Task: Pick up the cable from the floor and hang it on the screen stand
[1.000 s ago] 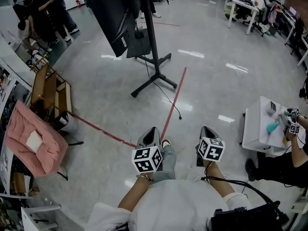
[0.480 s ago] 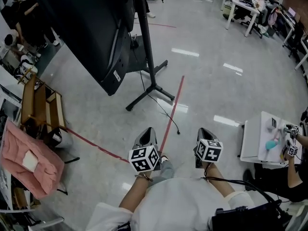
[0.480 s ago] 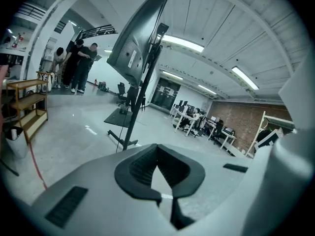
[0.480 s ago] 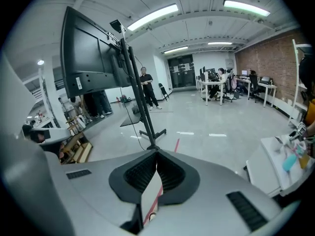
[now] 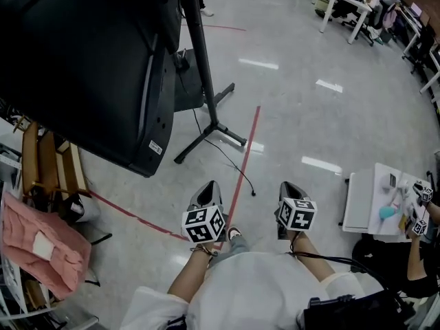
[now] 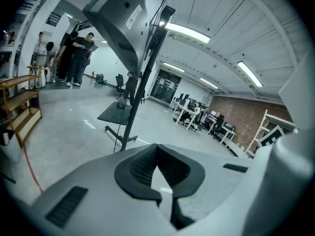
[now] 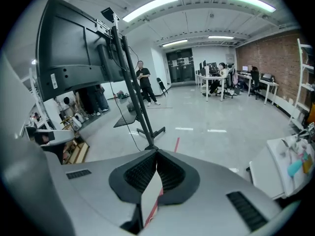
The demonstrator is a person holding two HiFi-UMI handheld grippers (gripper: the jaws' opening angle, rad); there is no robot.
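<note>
Jaws on both grippers are pressed together with nothing between them: the left gripper and the right gripper are held side by side in front of the person, well above the floor.

A thin black cable lies on the grey floor. Its loose end rests just right of the red tape line, a little ahead of the grippers, and the rest trails back towards the foot of the screen stand. The stand's pole rises at a slant in this view and carries the large dark screen, which overhangs the left half of the head view. A wooden shelf and a pink cloth sit along the floor's left edge, and a small white table stands at its right edge.

The step in hand looks like the approach, with the pick-up not yet begun. To do it well, one gripper probably needs to open before it goes down, since a cable this thin on a smooth, shiny floor is likely to slide away from closed tips. Taking it slightly back from the loose end should leave a short tail to drape over the stand. Coming in across the cable, with one jaw on either side, seems safer than coming in along it. The overhanging screen edge is worth watching when rising.
</note>
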